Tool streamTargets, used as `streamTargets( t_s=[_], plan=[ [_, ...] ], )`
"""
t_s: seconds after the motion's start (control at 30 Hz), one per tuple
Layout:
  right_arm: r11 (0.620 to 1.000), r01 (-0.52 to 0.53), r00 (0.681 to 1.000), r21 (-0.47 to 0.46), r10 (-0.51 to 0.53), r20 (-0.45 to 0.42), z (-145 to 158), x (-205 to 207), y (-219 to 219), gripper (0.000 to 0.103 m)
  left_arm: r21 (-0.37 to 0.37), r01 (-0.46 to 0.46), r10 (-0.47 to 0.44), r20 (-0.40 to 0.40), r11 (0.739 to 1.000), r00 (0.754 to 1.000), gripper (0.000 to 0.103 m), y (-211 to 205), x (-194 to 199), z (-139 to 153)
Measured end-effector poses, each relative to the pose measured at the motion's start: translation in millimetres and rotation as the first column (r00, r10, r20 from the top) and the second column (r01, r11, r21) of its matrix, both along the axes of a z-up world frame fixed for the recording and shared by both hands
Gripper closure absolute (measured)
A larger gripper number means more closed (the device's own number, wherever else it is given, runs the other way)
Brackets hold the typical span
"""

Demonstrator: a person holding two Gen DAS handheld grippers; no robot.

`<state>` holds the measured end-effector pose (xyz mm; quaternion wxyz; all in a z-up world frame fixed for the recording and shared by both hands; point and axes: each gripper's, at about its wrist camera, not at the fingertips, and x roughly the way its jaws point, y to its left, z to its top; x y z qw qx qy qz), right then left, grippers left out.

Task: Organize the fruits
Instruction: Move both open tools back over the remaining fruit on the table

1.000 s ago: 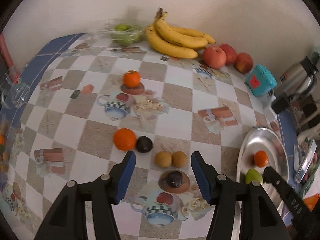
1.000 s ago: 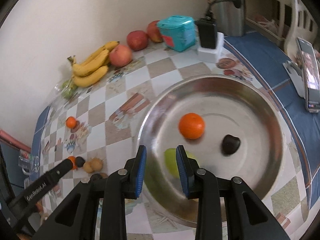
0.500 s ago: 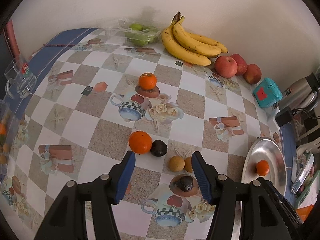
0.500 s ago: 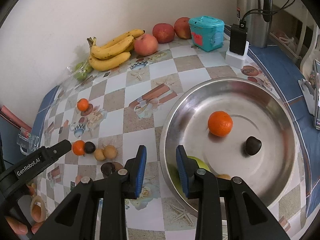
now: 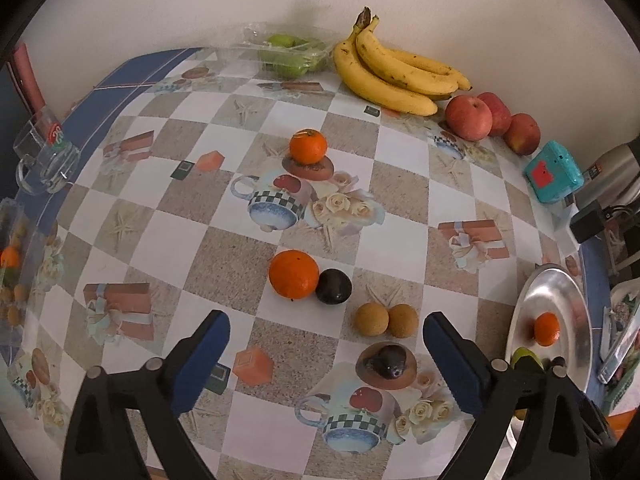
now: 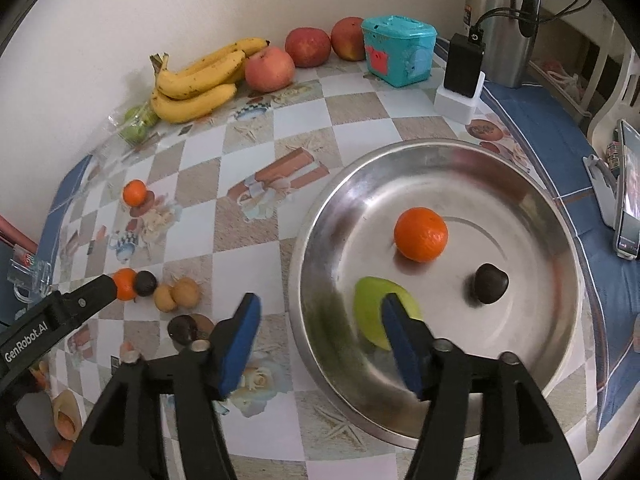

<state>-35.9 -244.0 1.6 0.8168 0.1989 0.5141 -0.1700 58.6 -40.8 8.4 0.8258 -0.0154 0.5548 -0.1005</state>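
Both grippers have just been opening. The left gripper (image 5: 326, 356) hangs spread and empty above 2 brown fruits (image 5: 386, 320) on the checked tablecloth (image 5: 224, 252). The right gripper (image 6: 320, 338), parted and empty, hangs over the steel bowl (image 6: 320, 240) holding a green fruit (image 6: 370, 308).

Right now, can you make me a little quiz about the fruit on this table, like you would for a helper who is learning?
1. True or false: the round silver metal bowl holds an orange tangerine, a green fruit and a dark brown chestnut-like fruit.
2. How many red apples sit beside the yellow banana bunch?
3. Which touches the dark round fruit on the checked tablecloth? A) the big orange B) the teal plastic box C) a banana

Key: 1 true; 2 three; 3 A.
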Motion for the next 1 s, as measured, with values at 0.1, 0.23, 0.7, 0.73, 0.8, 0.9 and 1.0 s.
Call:
streamTargets(
  t_s=[0.1, 0.23, 0.7, 0.73, 0.8, 0.9, 1.0],
  plan=[
    [1.0, -0.007, 1.0, -0.005, 0.007, -0.004, 0, 0, 1, 0.031, 0.008, -0.001, 0.001, -0.007, 1.0, 1.0, 0.0, 0, 0, -2],
    [0.999, -0.029, 1.0, -0.024, 0.029, 0.008, 1, 3, 4, 0.019, 0.021, 0.011, -0.011, 0.015, 1.0, 1.0, 0.0, -2, -1, -1],
    [0.998, -0.037, 0.999, -0.053, 0.039, 0.034, 2, 3, 6, 0.008, 0.04, 0.028, -0.029, 0.018, 0.999, 0.999, 0.0, -4, 0, -1],
    [0.998, -0.032, 0.999, -0.048, 0.034, 0.038, 2, 3, 6, 0.008, 0.043, 0.029, -0.03, 0.018, 0.999, 0.999, 0.0, -3, 0, -1],
    [0.999, -0.025, 0.999, -0.044, 0.027, 0.047, 3, 2, 6, 0.008, 0.058, 0.023, -0.025, 0.028, 0.998, 0.999, 0.0, -2, 0, 1],
    [0.999, -0.023, 0.998, -0.032, 0.025, 0.064, 4, 3, 7, 0.008, 0.086, 0.009, -0.014, 0.054, 0.996, 0.998, 0.0, 3, 2, 4],
    [0.999, -0.04, 0.995, -0.009, 0.04, 0.095, 8, 4, 11, 0.008, 0.104, -0.008, 0.0, 0.071, 0.995, 0.998, 0.0, 10, 5, 7]
  ],
)
